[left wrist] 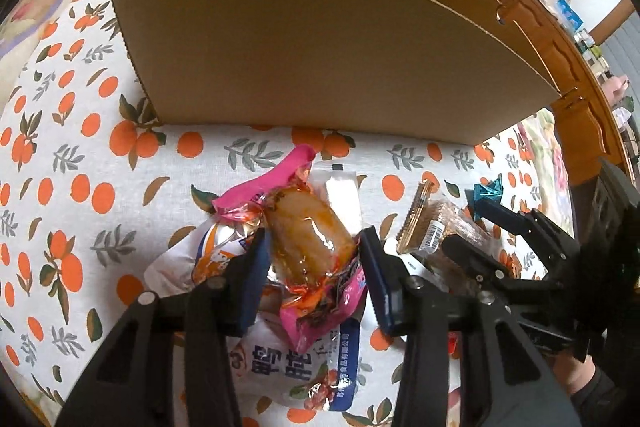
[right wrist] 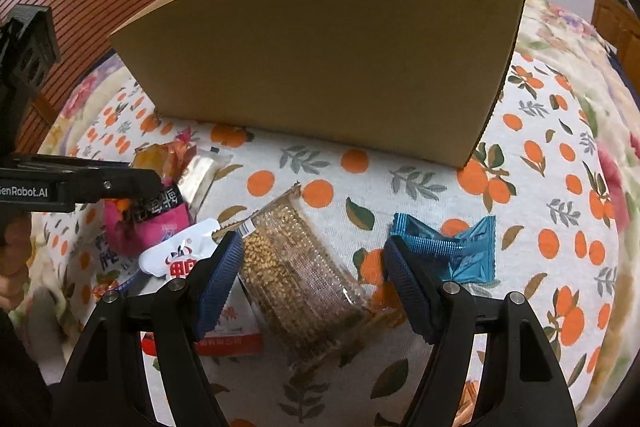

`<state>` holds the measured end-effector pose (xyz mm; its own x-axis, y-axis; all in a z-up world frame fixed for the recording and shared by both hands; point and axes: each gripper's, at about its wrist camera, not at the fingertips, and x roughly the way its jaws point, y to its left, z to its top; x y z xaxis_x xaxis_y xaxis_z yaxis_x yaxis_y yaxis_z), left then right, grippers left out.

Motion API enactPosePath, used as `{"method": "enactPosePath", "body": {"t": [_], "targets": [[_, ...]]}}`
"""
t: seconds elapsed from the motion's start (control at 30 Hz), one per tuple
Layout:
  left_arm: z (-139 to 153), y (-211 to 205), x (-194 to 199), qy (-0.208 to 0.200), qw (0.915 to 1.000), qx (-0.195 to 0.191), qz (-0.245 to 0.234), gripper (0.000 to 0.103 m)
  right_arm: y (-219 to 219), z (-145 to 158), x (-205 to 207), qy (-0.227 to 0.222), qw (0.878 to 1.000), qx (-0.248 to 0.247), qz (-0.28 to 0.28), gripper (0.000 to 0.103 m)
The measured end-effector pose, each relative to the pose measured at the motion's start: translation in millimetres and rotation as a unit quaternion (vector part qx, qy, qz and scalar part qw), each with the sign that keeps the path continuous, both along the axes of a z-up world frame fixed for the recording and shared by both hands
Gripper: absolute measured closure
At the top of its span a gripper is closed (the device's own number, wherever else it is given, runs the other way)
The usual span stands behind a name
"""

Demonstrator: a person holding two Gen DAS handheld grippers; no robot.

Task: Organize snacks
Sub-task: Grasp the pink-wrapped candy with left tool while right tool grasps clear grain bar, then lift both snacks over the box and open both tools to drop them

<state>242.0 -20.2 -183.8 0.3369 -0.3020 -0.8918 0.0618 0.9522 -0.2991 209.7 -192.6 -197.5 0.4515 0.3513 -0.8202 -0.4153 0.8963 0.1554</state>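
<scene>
A cloth printed with oranges and grey leaves (left wrist: 80, 155) covers the surface, with a floral cover under it and wooden furniture at the far right of the left wrist view; a cardboard box (left wrist: 320, 51) stands open-topped across the upper half of both frames, its tall near wall facing the cameras.

The snacks lie in a loose heap in front of that wall; in the left wrist view the left gripper (left wrist: 314, 263) sits at lower centre with its blue pads on either side of a pink-edged clear packet (left wrist: 308, 243) holding a brown piece of food; the pads look to be touching or very nearly touching its sides, so I judge the grip just made, not yet firm; a white packet with blue lettering (left wrist: 280, 351) lies underneath it.

In the right wrist view the right gripper (right wrist: 314, 267) hangs at lower centre, fingers spread and holding nothing, straddling a clear bag of grain bars (right wrist: 304, 275); a blue foil wrapper (right wrist: 464, 251) lies just beside its right-hand finger.

Risks, as I judge them: the slick film may slide out of the pads on lifting; the white packet could be dragged along; the box wall is high, so a low carry would strike it; the two grippers are close and might collide.
</scene>
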Motion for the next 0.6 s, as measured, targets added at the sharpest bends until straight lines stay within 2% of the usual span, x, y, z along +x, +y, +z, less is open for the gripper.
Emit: {"method": "enactPosePath", "body": {"t": [0.23, 0.37, 0.47, 0.5, 0.53, 0.57, 0.6], "targets": [[9, -2, -3, -0.013, 0.9999, 0.008, -0.007, 0.06, 0, 0, 1, 0.014, 1.0, 0.004, 0.019, 0.028], [14, 0, -5, -0.019, 0.9997, 0.01, -0.009, 0.061, 8, -6, -1, 0.023, 0.999, -0.027, 0.039, 0.029], [19, -1, -6, -0.026, 0.9994, 0.013, -0.017, 0.062, 15, -8, -4, 0.012, 0.997, -0.053, 0.049, 0.029], [21, -2, -7, -0.03, 0.9993, 0.013, -0.019, 0.066, 16, -9, -4, 0.009, 0.997, -0.059, 0.05, 0.033], [21, -4, -7, -0.031, 0.9992, 0.013, -0.023, 0.067, 15, -9, -4, 0.006, 0.997, -0.063, 0.05, 0.043], [22, -5, -8, -0.032, 0.9991, 0.013, -0.025, 0.068, 15, -8, -4, 0.003, 0.997, -0.065, 0.05, 0.049], [21, -7, -8, -0.032, 0.999, 0.014, -0.029, 0.069, 15, -8, -3, 0.003, 0.997, -0.064, 0.049, 0.05]]}}
